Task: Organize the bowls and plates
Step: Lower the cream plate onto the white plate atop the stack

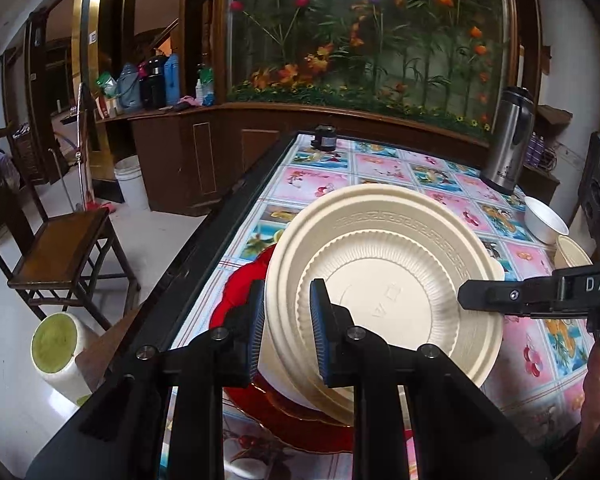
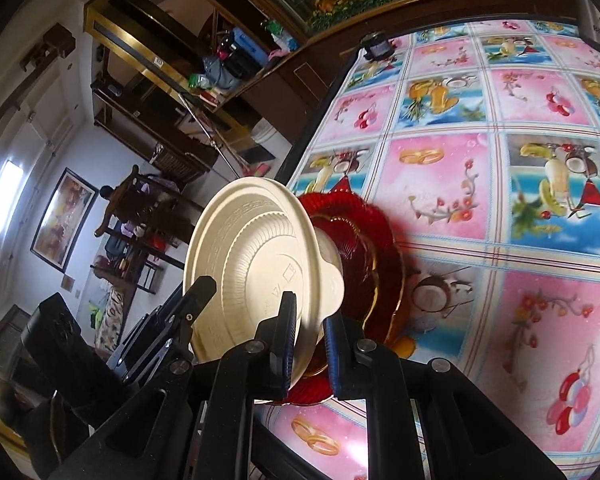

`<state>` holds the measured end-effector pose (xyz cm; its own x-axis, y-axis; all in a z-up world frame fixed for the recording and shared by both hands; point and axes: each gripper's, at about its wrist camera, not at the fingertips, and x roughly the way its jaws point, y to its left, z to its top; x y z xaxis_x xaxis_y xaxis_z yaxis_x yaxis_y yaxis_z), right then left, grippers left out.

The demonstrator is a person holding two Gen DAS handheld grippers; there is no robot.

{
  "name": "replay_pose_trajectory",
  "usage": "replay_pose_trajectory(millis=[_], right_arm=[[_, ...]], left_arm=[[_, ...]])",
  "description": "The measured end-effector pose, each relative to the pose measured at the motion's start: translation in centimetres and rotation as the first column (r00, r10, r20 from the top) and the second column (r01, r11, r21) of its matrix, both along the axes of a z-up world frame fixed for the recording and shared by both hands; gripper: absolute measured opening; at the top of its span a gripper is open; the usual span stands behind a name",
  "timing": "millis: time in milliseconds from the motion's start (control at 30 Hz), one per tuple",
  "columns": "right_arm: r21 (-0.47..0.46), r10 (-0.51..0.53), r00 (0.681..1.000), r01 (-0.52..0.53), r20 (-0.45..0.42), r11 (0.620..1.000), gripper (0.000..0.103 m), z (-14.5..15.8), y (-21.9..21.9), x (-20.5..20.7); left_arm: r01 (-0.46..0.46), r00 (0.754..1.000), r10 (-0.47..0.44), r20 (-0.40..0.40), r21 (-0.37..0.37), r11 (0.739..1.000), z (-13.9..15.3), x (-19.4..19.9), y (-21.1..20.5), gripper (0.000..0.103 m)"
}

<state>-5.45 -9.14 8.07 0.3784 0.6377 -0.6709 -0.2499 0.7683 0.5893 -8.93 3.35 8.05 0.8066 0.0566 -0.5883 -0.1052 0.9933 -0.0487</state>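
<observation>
A cream plate with a ribbed smaller plate nested in it [image 1: 384, 280] is held tilted above red scalloped plates [image 1: 240, 292] on the table. My left gripper [image 1: 286, 332] is shut on the cream plates' near rim. My right gripper [image 2: 310, 344] is shut on the opposite rim; its finger shows in the left wrist view [image 1: 496, 294]. In the right wrist view the cream plates [image 2: 252, 272] stand nearly on edge in front of the red plates [image 2: 364, 256], and the left gripper [image 2: 188, 308] shows at the rim.
A white bowl [image 1: 544, 220] and a cream bowl [image 1: 572, 252] sit at the table's right side. A steel thermos [image 1: 508, 140] and a small dark jar [image 1: 325, 138] stand at the far end. The table's left edge [image 1: 204, 248] borders a wooden chair [image 1: 60, 248].
</observation>
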Motion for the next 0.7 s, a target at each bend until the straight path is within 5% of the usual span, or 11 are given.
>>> replay_pose_trajectory(millis=[700], right_arm=[[-0.032,0.015,1.000,-0.016,-0.014,0.999,0.013,-0.5,2.1,0.7]], left_arm=[[-0.021,1.000,0.021,-0.024,-0.029,0.999,-1.1,0.0,1.9,0.019]])
